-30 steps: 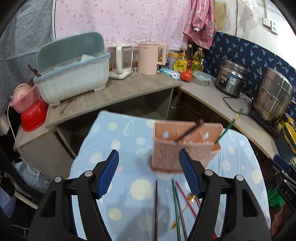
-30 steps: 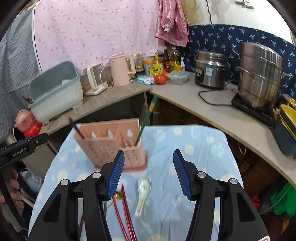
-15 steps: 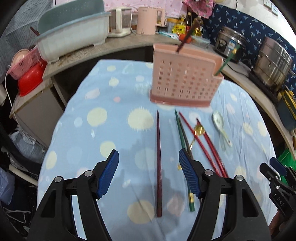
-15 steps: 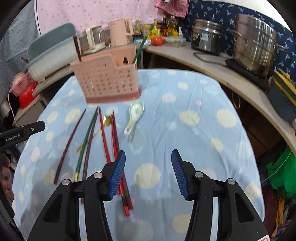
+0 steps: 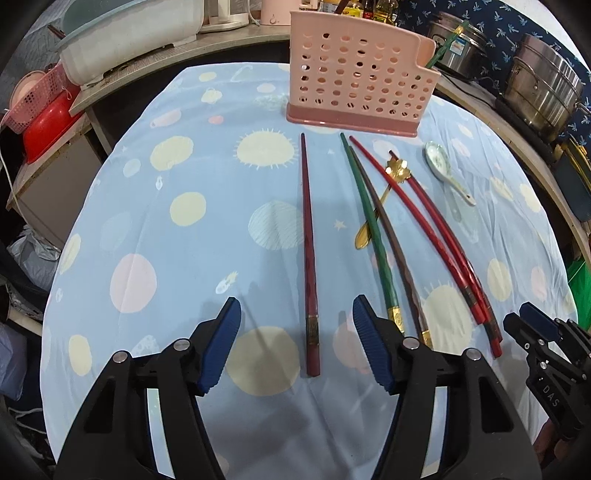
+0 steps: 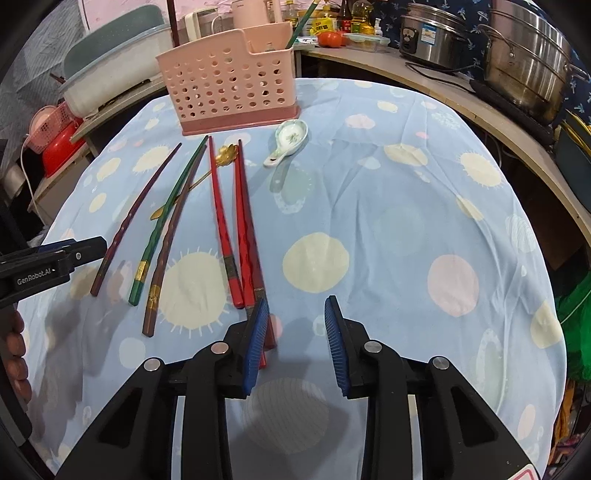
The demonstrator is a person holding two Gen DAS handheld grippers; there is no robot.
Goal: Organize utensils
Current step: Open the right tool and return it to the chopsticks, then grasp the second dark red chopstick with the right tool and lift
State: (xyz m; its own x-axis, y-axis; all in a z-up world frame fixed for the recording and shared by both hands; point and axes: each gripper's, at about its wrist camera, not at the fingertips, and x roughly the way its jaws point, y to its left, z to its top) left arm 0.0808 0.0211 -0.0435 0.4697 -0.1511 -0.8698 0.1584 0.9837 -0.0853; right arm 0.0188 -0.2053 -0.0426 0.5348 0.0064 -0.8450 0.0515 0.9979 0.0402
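Note:
A pink perforated utensil holder [image 5: 356, 85] [image 6: 229, 94] stands at the far side of the table, with a dark and a green chopstick [image 6: 301, 24] in it. Several chopsticks lie on the blue spotted cloth: a maroon one [image 5: 308, 251] [image 6: 136, 218], a green one [image 5: 369, 229], a brown one [image 5: 391, 251] and two red ones [image 5: 432, 229] [image 6: 236, 221]. A gold spoon [image 5: 384, 192] and a white ceramic spoon [image 5: 441, 166] [image 6: 288, 138] lie near the holder. My left gripper [image 5: 295, 339] is open over the maroon chopstick's near end. My right gripper [image 6: 293, 336] is open beside the red chopsticks' near ends.
A counter behind holds a grey dish drainer [image 5: 129, 44], a pink kettle [image 6: 255, 11], bottles, a rice cooker [image 6: 428, 33] and a steel steamer pot [image 6: 532, 59]. A red basin and pink basket [image 5: 40, 110] sit at the far left. The table edge curves off on all sides.
Both grippers have tilted down and dropped toward the table. The view went from the holder and counter to the chopsticks lying close below. Both stay open.

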